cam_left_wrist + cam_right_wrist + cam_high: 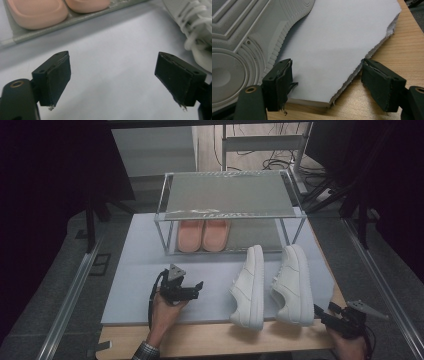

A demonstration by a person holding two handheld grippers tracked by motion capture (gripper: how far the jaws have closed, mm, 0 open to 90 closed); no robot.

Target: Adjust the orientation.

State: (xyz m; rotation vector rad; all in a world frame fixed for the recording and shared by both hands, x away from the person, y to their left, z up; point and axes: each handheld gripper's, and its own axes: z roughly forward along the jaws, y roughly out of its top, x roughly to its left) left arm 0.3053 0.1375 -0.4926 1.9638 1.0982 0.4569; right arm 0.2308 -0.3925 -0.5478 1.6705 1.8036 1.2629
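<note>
**Two open grippers beside a pair of sneakers lying on their sides: risks of the coming grasp**

Places are given relative to the rack (170, 215), which stands at the far end of the pad (135, 290). On its lower shelf, at the left, sit two pink slippers (202, 235). In front of the rack's left half the left gripper (192, 290) hovers over bare pad, jaws spread wide and holding nothing; in the left gripper view the laces of the left sneaker (197, 27) lie just beyond its right jaw. The left sneaker (248, 287) and the right sneaker (294, 284) lie on their sides in front of the rack's right half, soles facing right, close together but apart. Farthest from the rack, at the near right, the right gripper (325, 312) is also released; in the right gripper view the right sneaker's sole (239, 47) stands just beside its left jaw, and the pad's torn edge (362, 65) runs between the jaws.

Likely hazards: a jaw closing on laces alone would lift the sneaker dangling; a pinch on the curved sole could slip; the right gripper, held low, may catch the torn edge; a carried sneaker may strike the rack's posts or nudge the slippers.
</note>
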